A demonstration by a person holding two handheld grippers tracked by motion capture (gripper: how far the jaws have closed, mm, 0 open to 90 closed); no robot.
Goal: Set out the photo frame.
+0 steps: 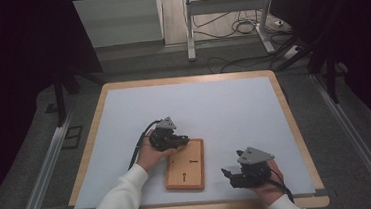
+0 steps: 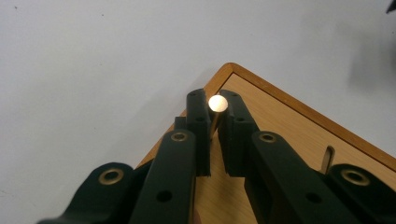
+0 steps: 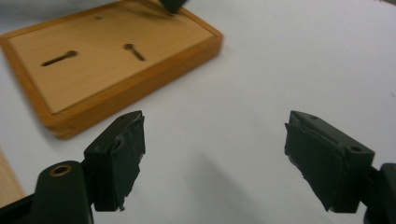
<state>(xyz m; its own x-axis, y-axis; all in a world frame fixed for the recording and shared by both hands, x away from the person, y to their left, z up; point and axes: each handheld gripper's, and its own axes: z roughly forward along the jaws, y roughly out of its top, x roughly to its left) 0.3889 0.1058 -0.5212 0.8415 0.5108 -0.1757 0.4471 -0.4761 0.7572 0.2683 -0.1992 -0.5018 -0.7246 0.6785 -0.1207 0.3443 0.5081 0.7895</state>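
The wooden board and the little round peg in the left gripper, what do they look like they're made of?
The board looks like wood: pale, fine-grained face, darker orange-brown rim with a smooth, perhaps varnished finish, and keyhole-shaped slots cut into it. The peg, clamped between the left hand-held gripper jaws, has a bright, glaring round end; that shine suggests polished metal, possibly brass, though the glare leaves it uncertain.

No readable text, labels, brands or numbers anywhere: none on the wooden board (image 1: 185, 165), the table (image 1: 224, 106), or either gripper.

One wooden board (image 1: 185, 165), two keyhole slots (image 3: 59, 57), one metal peg (image 2: 217, 103), two grippers (image 1: 180, 141).
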